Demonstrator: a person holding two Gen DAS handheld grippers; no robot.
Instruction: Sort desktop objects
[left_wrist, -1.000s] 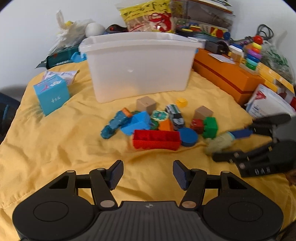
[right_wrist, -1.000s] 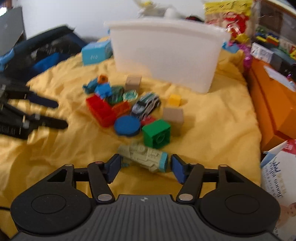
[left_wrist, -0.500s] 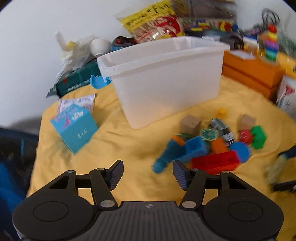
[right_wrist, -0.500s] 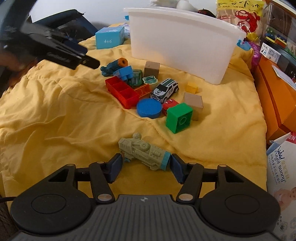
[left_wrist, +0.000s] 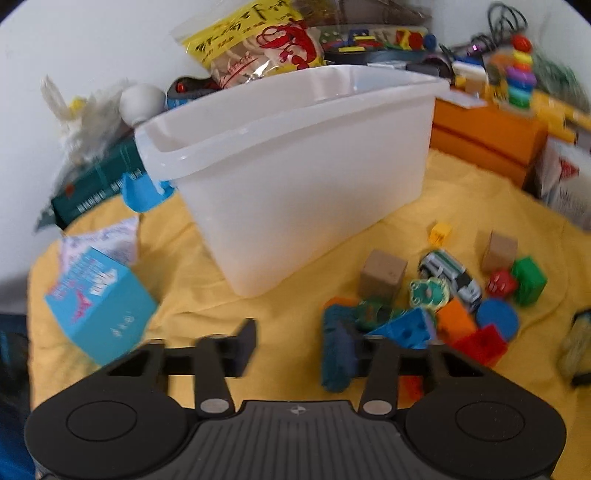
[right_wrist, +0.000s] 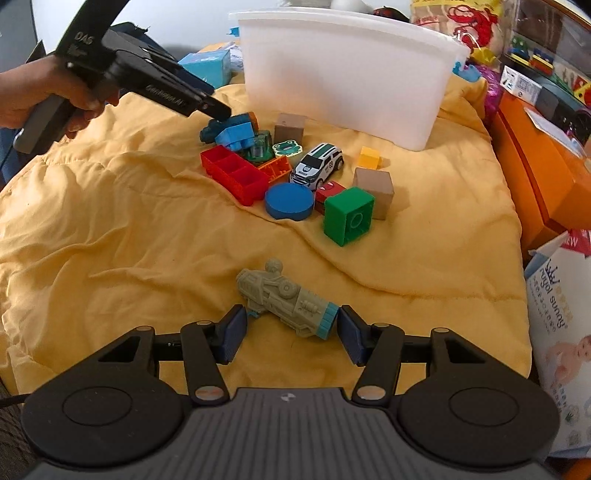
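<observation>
Reaching left tool (right_wrist: 216, 110) onto teal toy (right_wrist: 212, 129); right tool (right_wrist: 290, 332) open.

A yellow quilted cloth (right_wrist: 110, 229) covers the worktop. The bin (right_wrist: 343, 74) is translucent white. Near it lie a green block (right_wrist: 349, 216), a blue disc (right_wrist: 289, 201), a red brick (right_wrist: 234, 173), a white-and-green striped car (right_wrist: 317, 166) and a grey-green train (right_wrist: 284, 299) with a teal end.

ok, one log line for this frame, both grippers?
left gripper: open, at teal toy | right gripper: open, straddling grey train, not closed | bin: nothing seen in it
</observation>
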